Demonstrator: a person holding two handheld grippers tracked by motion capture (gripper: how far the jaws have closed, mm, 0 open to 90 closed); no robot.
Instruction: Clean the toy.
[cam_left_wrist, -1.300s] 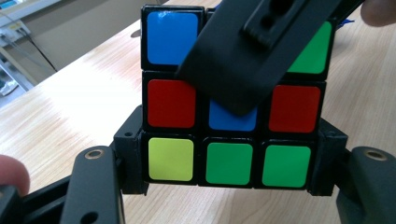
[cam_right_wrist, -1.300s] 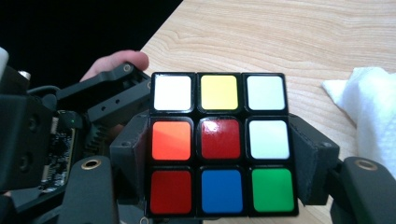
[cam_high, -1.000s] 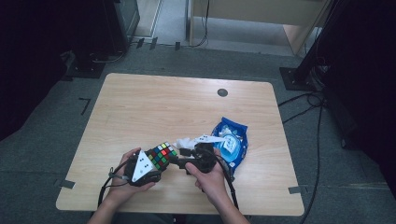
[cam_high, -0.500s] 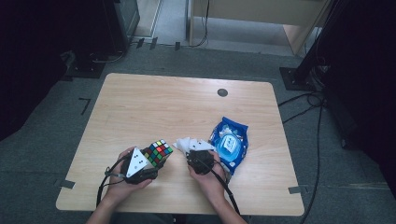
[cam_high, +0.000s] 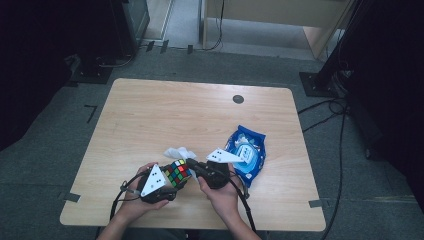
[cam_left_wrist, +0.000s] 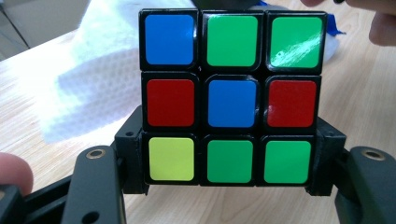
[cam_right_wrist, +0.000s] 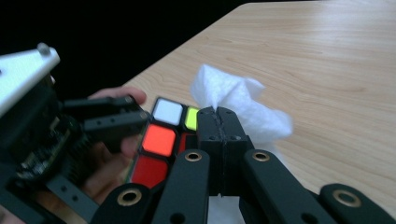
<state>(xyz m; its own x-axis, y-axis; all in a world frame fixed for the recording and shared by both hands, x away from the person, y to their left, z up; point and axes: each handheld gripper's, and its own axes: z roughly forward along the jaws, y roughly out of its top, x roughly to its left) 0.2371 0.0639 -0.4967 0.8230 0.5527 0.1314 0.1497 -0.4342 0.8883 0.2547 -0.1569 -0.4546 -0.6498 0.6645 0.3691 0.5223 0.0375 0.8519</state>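
The right claw (cam_high: 192, 165), pinched tight on a white wipe (cam_right_wrist: 236, 100), has swung in against the cube (cam_left_wrist: 231, 95) that the left claw (cam_high: 172, 181) clamps (looks like wiping's starting), wipe pack (cam_high: 247, 152) at 3 o'clock on the worktop (cam_high: 200, 115).

Wipe (cam_left_wrist: 88, 74) partly behind cube (cam_left_wrist: 231, 95)

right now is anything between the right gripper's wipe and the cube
Nothing visible. The right gripper is shut on the wipe, which sits right beside the cube held in the left gripper. No other thing lies between them.
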